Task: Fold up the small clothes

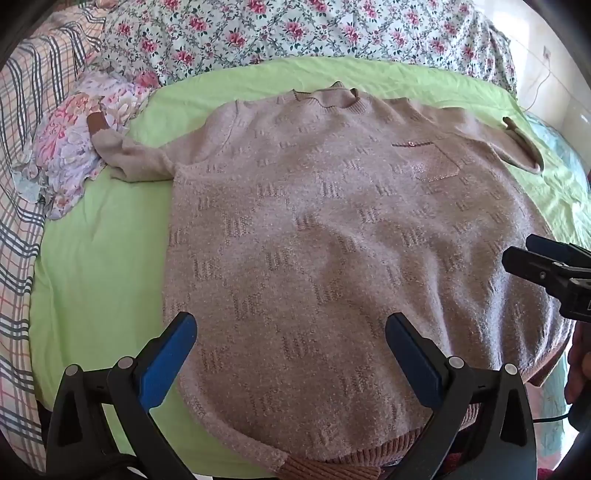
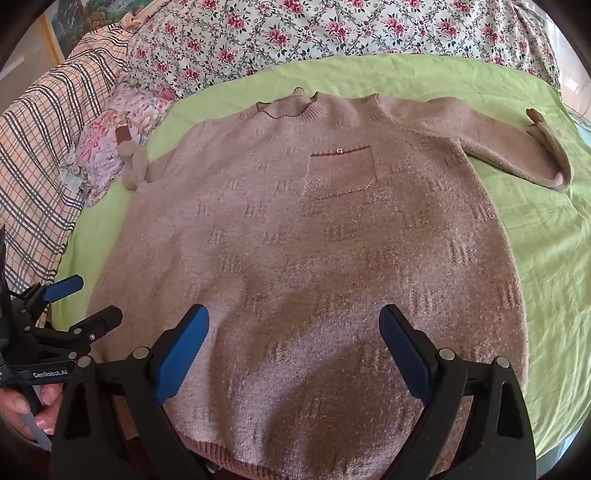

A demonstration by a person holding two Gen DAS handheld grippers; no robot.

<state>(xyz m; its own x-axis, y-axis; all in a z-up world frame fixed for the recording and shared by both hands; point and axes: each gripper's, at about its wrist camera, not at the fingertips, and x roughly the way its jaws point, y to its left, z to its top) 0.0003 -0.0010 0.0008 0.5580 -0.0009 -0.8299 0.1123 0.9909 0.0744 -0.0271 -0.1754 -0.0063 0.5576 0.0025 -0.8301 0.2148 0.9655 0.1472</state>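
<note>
A pinkish-beige knit sweater (image 1: 332,240) lies flat, front up, on a green sheet (image 1: 96,266), collar far, ribbed hem near. It has a small chest pocket (image 2: 341,171) with a button. Its left sleeve (image 1: 136,158) runs out onto a floral cloth; its right sleeve (image 2: 517,151) bends over the sheet. My left gripper (image 1: 291,332) hovers open over the hem's left part, nothing between its blue pads. My right gripper (image 2: 295,325) hovers open over the lower middle of the sweater (image 2: 295,258). Each gripper shows at the edge of the other's view.
A floral quilt (image 1: 295,33) is piled along the far side. A plaid blanket (image 1: 22,184) lies along the left. A bunched pale floral cloth (image 1: 74,147) sits at the far left. A hand (image 2: 26,410) holds the left gripper's handle. Green sheet (image 2: 554,258) shows right of the sweater.
</note>
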